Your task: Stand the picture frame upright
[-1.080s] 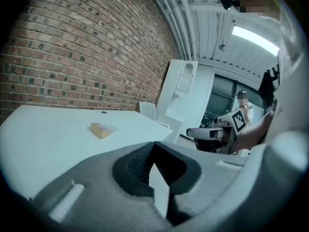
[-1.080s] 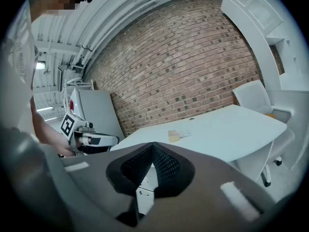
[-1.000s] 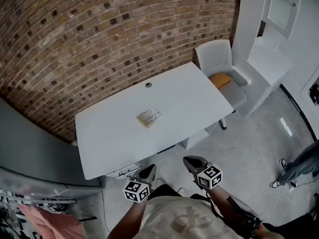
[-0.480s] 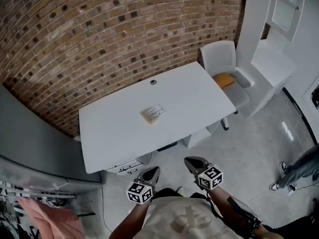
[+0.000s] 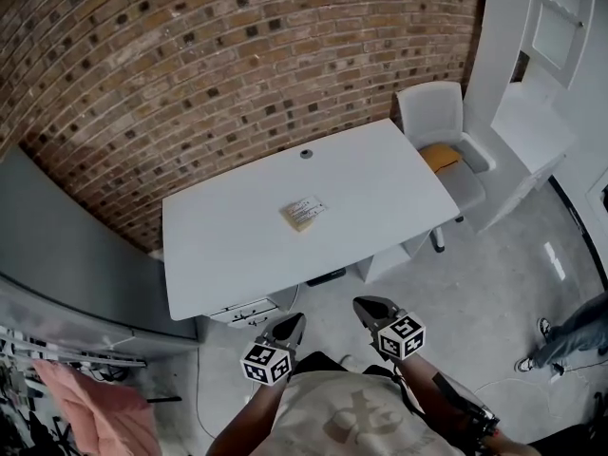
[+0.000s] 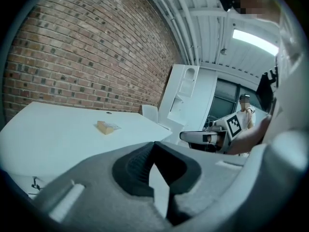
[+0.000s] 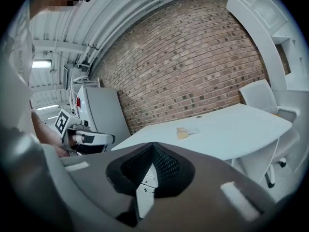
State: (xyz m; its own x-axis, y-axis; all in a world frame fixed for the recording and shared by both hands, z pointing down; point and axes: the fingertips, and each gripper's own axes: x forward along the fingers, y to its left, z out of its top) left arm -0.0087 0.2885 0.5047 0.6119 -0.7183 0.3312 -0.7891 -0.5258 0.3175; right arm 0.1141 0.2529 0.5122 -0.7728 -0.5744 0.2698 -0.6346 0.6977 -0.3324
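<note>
A small wooden picture frame lies flat near the middle of the white table. It also shows in the left gripper view as the picture frame and in the right gripper view as the picture frame. My left gripper and right gripper hang close to my body, off the table's near edge, well short of the frame. Both are shut with nothing between the jaws. In the left gripper view the right gripper shows from the side; in the right gripper view the left gripper shows likewise.
A brick wall runs behind the table. A white chair with an orange cushion stands at the table's right end. A drawer unit sits under the near edge. A person's legs stand far right. White shelving is at the top right.
The head view has shifted: the table and frame sit farther right and a little lower in the picture. Both grippers stay shut and nearly still by my body.
</note>
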